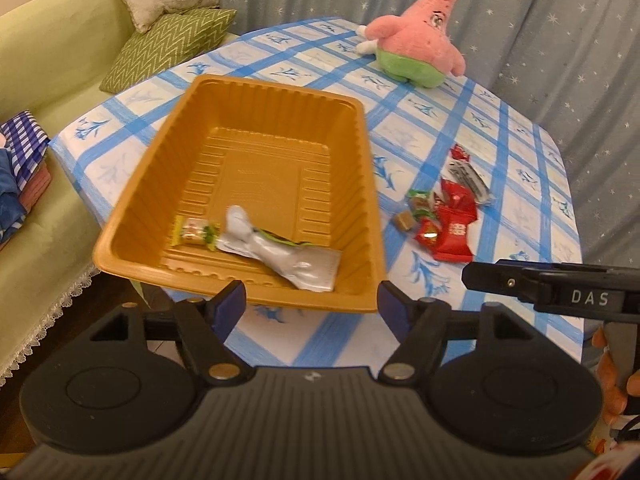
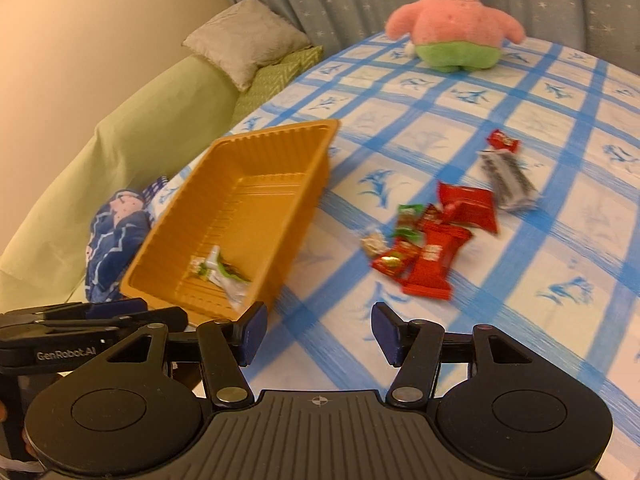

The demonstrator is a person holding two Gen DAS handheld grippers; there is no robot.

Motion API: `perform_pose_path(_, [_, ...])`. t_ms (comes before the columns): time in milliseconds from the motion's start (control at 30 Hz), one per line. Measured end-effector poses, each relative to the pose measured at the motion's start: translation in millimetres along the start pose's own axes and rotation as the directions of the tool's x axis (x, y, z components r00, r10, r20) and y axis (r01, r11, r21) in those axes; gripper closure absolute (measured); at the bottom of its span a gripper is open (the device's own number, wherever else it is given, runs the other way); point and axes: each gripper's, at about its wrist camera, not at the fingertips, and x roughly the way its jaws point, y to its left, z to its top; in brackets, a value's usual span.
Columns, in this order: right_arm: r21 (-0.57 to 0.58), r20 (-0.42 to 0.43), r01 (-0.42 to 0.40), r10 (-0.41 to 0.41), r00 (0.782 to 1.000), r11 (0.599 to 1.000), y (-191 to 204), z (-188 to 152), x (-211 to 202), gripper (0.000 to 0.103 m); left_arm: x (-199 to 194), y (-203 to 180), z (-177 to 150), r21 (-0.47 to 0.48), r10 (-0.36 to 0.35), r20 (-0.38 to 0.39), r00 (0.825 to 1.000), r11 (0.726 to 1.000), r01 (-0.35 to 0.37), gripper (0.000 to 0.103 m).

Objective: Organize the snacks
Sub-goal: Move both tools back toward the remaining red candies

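Observation:
An orange plastic tray stands on the blue-checked tablecloth, near the table's left edge. Inside it lie a silver wrapper and a small yellow candy. To its right is a loose pile of snacks: red packets, small green and brown candies, and a silver-grey packet. My left gripper is open, empty, just short of the tray's near rim. My right gripper is open and empty, above the cloth in front of the pile.
A pink and green star plush sits at the table's far side. A green sofa with cushions runs along the left, folded blue cloth lying on it. A grey starred curtain hangs behind.

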Motion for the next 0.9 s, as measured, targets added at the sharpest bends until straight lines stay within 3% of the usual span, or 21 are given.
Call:
perform_pose_path(467, [0.039,-0.007,0.039,-0.038,0.999,0.999,-57,-11,-33,0.045,10,-70,-9,0.076,-0.011,0.014,1.000,0.997,0.010,0.033])
perform_pose_path(900, [0.065,-0.010,0.053,-0.053,0.999,0.996,-95,-6,-44,0.045,29,-110,-2,0.107,-0.007,0.034,0.999,0.994,0.003,0.037])
